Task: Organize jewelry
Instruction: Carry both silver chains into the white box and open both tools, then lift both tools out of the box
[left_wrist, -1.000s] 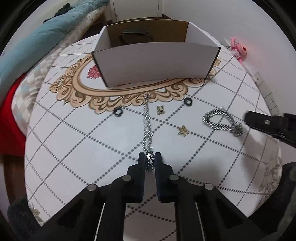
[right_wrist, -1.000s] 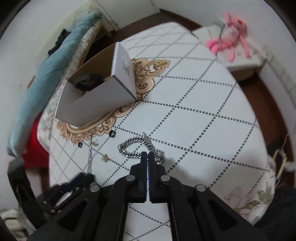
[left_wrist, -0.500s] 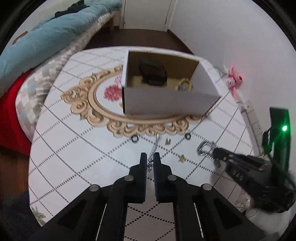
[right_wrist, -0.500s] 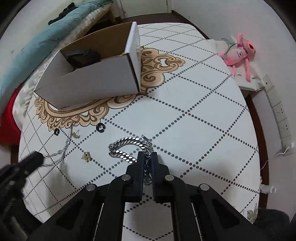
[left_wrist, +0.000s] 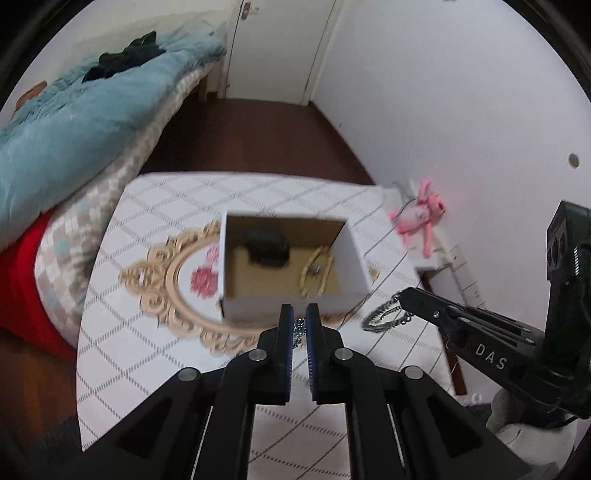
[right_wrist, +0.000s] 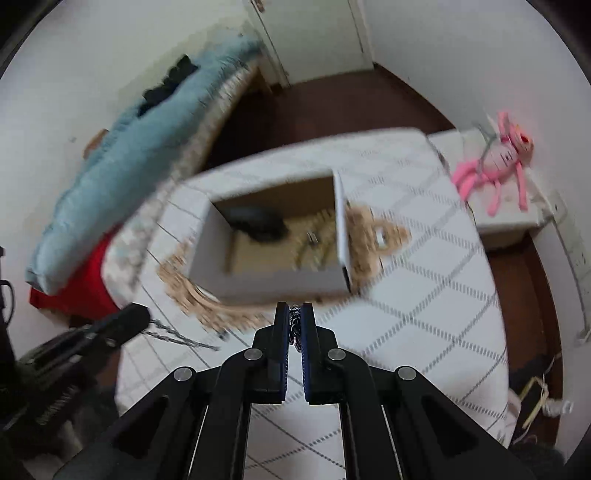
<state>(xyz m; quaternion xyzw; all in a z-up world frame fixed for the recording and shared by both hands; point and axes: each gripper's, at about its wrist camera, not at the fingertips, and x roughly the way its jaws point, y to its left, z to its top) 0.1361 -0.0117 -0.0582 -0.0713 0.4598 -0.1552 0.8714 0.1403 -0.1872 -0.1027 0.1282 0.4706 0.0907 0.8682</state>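
Note:
An open white cardboard box (left_wrist: 295, 306) (right_wrist: 273, 284) stands on the table; inside lie a dark item (left_wrist: 266, 246) and a gold chain (left_wrist: 316, 271). My left gripper (left_wrist: 300, 325) is shut on a thin silver necklace (left_wrist: 299, 330), held high above the table just short of the box; the necklace dangles below it in the right wrist view (right_wrist: 177, 338). My right gripper (right_wrist: 294, 321) is shut on a chunky silver bracelet (left_wrist: 386, 315), lifted to the right of the box. Both views are blurred.
The table carries a white checked cloth (left_wrist: 155, 354) with a gold ornate print (left_wrist: 166, 291). A bed with a blue blanket (left_wrist: 74, 122) lies left. A pink plush toy (left_wrist: 419, 216) sits on a stand at the right, by the wall.
Both grippers have risen well off the table and moved toward the box, each lifting its chain. The small pieces left on the cloth have dropped out of sight.

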